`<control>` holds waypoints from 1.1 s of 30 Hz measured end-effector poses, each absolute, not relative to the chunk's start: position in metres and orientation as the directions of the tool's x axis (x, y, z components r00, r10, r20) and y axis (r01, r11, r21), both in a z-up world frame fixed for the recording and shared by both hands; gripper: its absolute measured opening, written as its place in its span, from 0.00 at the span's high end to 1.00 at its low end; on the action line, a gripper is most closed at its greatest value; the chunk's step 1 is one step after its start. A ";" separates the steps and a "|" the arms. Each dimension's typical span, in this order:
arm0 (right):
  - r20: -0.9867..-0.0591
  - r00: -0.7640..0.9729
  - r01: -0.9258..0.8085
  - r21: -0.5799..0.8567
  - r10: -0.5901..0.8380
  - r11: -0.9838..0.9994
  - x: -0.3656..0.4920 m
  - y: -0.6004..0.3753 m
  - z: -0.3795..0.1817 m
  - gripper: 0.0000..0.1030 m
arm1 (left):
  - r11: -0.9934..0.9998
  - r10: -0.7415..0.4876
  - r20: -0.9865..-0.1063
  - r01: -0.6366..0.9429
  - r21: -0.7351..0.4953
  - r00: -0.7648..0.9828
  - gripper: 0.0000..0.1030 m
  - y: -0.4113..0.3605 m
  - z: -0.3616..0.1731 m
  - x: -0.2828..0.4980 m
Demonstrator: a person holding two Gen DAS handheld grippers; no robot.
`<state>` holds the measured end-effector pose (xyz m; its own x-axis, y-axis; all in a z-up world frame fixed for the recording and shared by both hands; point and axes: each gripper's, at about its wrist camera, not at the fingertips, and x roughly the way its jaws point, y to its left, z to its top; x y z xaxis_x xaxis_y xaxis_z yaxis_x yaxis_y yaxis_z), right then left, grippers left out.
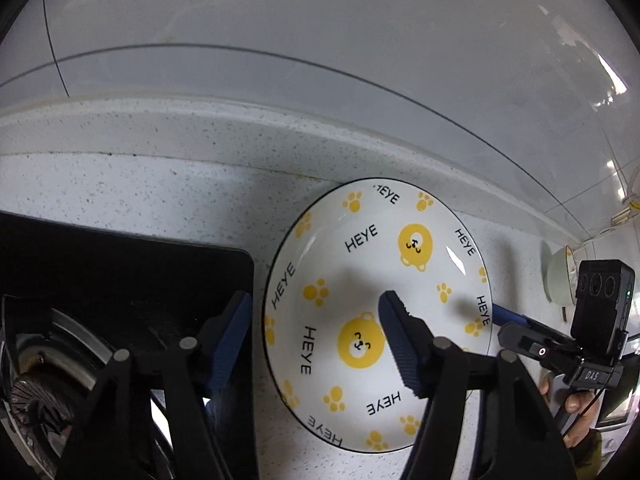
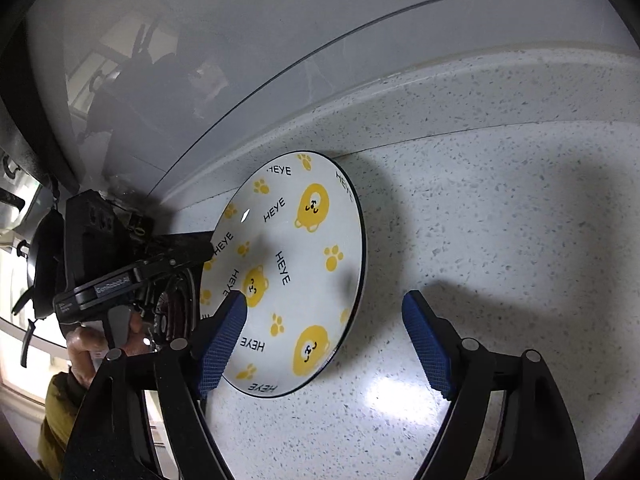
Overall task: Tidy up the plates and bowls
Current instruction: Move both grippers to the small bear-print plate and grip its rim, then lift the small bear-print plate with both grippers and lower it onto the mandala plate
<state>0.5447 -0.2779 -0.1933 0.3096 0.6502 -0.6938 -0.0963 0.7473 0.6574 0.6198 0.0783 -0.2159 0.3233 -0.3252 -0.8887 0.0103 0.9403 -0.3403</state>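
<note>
A white plate [image 1: 352, 280] printed with yellow bears, paw prints and the word HEYE lies flat on the speckled counter, close to the back wall. My left gripper [image 1: 316, 298] is open and straddles the plate's left rim: one blue pad hangs over the black cooktop, the other over the plate's middle. In the right wrist view the same plate [image 2: 296, 240] sits left of centre. My right gripper [image 2: 326, 298] is open across its right rim, with the left pad over the plate and the right pad over bare counter. No pad presses on the plate.
A black cooktop [image 1: 120, 264] with a burner [image 1: 40, 380] borders the plate on its left. A pale bowl [image 1: 558, 280] leans by the wall at far right. Speckled counter [image 2: 500, 240] stretches right of the plate. A glossy wall [image 1: 320, 60] rises behind. A hand [image 2: 84, 344] holds the left gripper.
</note>
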 end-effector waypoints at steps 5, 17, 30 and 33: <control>-0.683 0.279 -0.094 0.680 0.675 0.727 0.547 -0.278 -0.199 0.52 | 0.922 -0.368 -0.884 -0.012 -0.387 0.290 0.44 0.079 -0.227 0.625; -0.691 0.251 -0.063 0.687 0.678 0.724 0.551 -0.285 -0.216 0.84 | 0.900 -0.405 -0.875 -0.050 -0.432 0.266 0.79 0.106 -0.240 0.634; -0.699 0.222 -0.040 0.690 0.680 0.722 0.560 -0.289 -0.220 0.90 | 0.893 -0.419 -0.862 -0.039 -0.448 0.286 0.92 0.107 -0.246 0.623; -0.714 0.230 -0.045 0.671 0.661 0.740 0.555 -0.288 -0.217 0.91 | 0.891 -0.425 -0.858 -0.035 -0.453 0.287 0.93 0.102 -0.244 0.617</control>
<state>0.5547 -0.2881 -0.2172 0.2304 0.6614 -0.7138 -0.0452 0.7400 0.6711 0.6174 0.1020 -0.2443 0.2872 -0.4252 -0.8583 -0.0349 0.8908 -0.4530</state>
